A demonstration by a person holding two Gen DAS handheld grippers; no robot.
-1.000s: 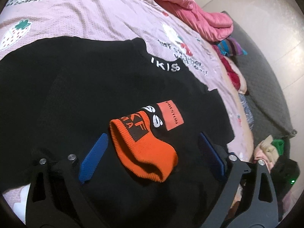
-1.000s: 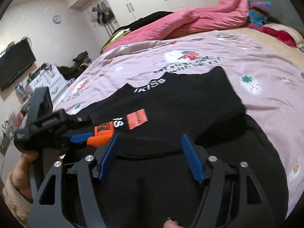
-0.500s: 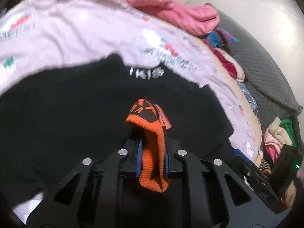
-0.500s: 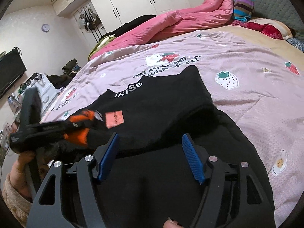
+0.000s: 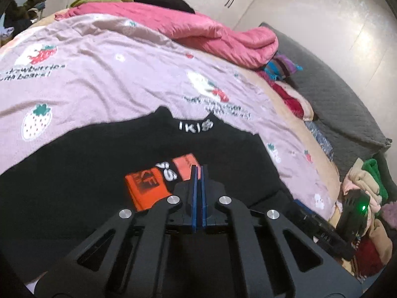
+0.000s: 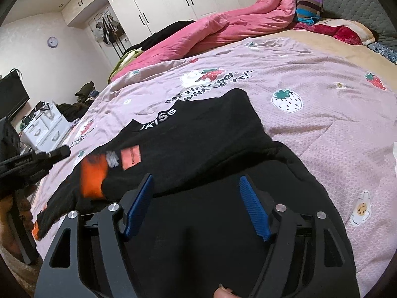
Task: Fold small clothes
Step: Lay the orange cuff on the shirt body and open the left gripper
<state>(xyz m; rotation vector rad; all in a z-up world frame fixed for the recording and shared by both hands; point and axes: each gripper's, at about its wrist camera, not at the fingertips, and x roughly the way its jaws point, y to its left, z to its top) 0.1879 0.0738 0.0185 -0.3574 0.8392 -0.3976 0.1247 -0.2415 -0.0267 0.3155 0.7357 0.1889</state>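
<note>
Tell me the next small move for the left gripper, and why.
Probably open the left gripper and lower it onto the orange cuff: its pads are shut together on nothing, and the cuff lies loose on the black sweater beside them.

The setting was a home bedroom. A wide bed carried a mauve quilt printed with strawberries (image 6: 285, 79), with a rumpled pink duvet (image 6: 223, 29) heaped along its far side. Tall white wardrobe doors with dark handles (image 6: 173, 2) lined the back wall, beside a round wall clock (image 6: 52, 41), a small white drawer unit (image 6: 44, 129) and a dark flat screen (image 6: 11, 94).
</note>
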